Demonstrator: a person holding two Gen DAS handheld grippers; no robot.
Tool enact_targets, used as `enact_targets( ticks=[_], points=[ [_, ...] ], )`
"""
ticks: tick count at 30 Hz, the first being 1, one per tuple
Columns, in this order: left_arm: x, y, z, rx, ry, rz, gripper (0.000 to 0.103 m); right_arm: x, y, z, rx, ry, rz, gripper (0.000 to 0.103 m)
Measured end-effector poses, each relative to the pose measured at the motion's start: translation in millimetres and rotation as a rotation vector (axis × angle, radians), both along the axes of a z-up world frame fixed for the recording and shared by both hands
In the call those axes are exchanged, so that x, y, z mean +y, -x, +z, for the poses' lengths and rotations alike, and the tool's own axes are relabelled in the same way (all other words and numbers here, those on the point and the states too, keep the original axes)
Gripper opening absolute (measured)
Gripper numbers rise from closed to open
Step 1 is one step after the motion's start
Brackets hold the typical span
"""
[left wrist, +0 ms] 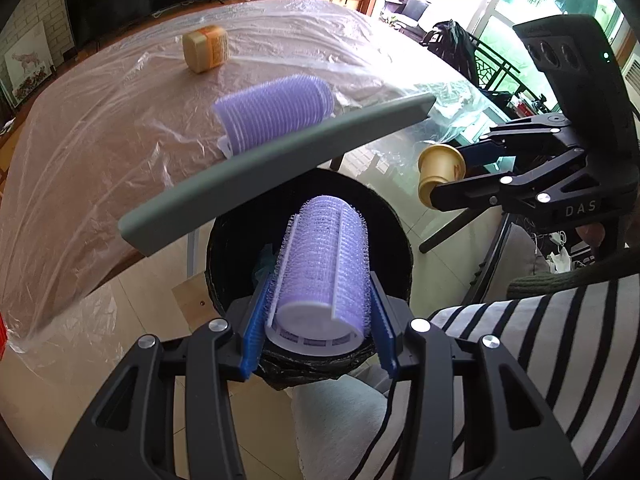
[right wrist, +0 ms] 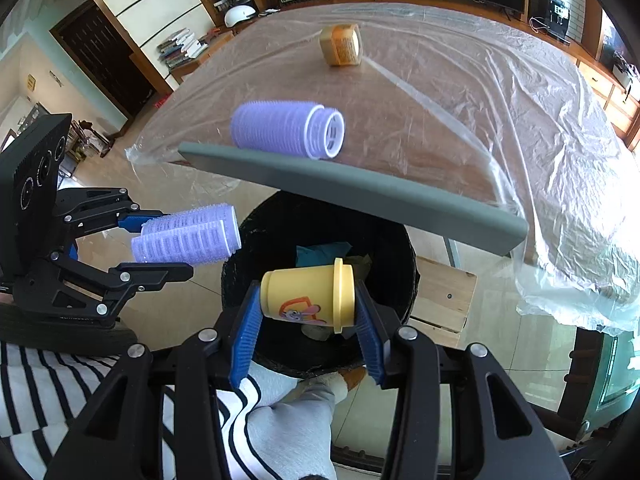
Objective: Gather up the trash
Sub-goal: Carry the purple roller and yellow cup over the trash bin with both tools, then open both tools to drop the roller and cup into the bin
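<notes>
The left gripper (left wrist: 320, 300) was clamped on a purple hair roller (left wrist: 324, 268), held directly above the black bin (left wrist: 224, 248). The right gripper (right wrist: 308, 312) was closed on a yellow tub (right wrist: 308, 296), also over the bin's mouth. Beyond the bin, on the plastic-covered tabletop (right wrist: 440, 112), a second purple roller (right wrist: 288, 128) lay near the edge, an amber jar (right wrist: 342, 45) farther back.

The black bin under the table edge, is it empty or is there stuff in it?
Not empty. The black bin already holds some things: the right wrist view shows a teal scrap and pale bits inside. How full, cannot tell.
</notes>
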State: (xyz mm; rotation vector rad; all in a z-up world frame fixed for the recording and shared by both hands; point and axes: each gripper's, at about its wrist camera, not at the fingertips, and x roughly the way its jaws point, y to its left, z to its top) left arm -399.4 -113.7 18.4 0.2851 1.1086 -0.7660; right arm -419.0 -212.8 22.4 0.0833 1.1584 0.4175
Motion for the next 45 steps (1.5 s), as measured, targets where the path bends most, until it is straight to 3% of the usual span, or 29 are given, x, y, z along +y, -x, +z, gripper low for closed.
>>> enact_targets(
  ticks=[11,27,45],
  points=[
    [-4,-9,-34,0.04,-0.069,0.022,0.046,18,-9,-30,0.04,0.027,0.01,0.044],
    [-15,-23,-61,0.053,-0.131,0.012,0.046,22,-27,-68,0.09,0.039,-0.071,0.044],
    [-20,-36,-76,0.048,-0.171,0.022,0.046,20,-37,-80,0.105,0.063,-0.119,0.044]
  ],
)
